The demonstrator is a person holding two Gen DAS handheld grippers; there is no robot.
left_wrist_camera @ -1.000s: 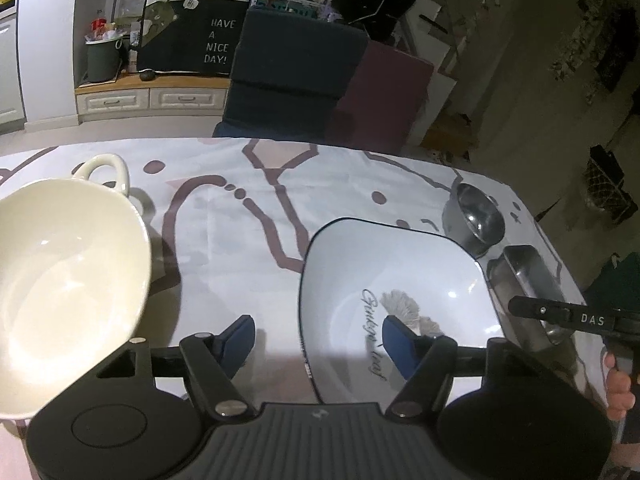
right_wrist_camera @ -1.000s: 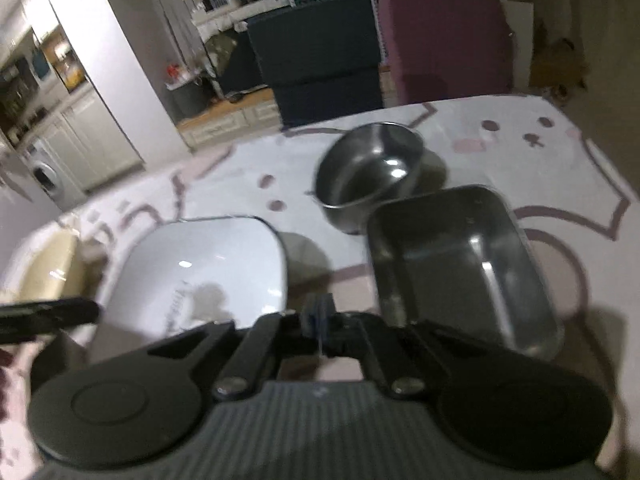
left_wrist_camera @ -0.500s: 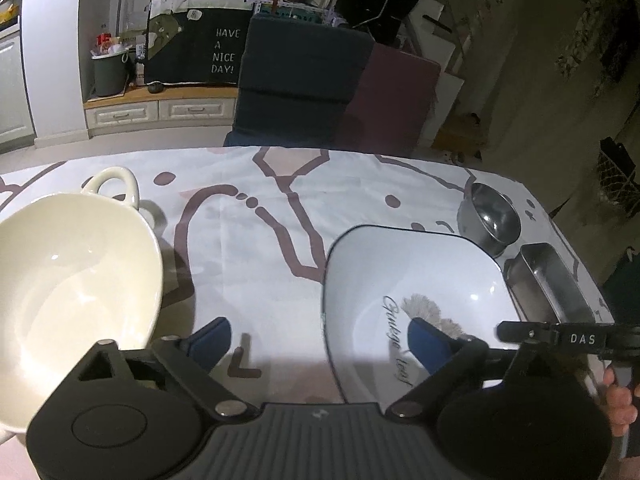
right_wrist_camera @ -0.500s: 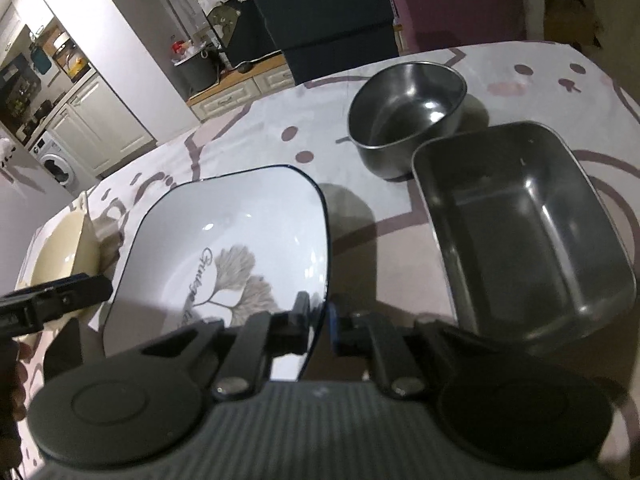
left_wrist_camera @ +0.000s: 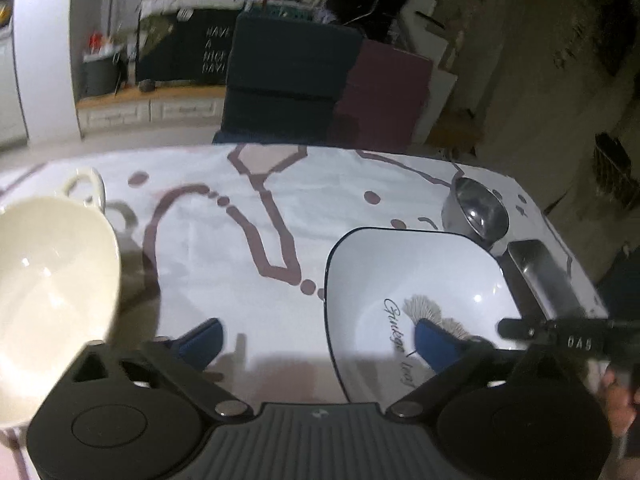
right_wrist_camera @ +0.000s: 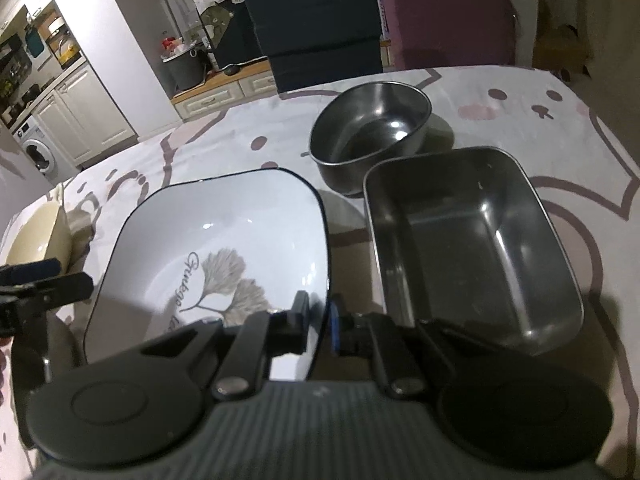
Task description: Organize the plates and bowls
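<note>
Right wrist view: right gripper [right_wrist_camera: 318, 322] clamps the near rim of the white square plate [right_wrist_camera: 224, 236], beside the steel tray [right_wrist_camera: 472, 248]. Left gripper [left_wrist_camera: 318, 340] jaws closing, straddling the plate's edge, not touching it.

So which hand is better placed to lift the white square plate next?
Right. The right gripper already straddles the white square plate's rim, fingers nearly shut; the left gripper is wide, closing on nothing.

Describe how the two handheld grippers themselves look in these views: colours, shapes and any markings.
Both are matte black. The left gripper has a ribbed grey centre panel, round black discs on both sides, angular arms with silver pivot screws, and blue pads. The right gripper is built the same; a blue pad shows on one finger. In the left wrist view its black body bears white lettering, "DAS". No sleeve is visible.
</note>
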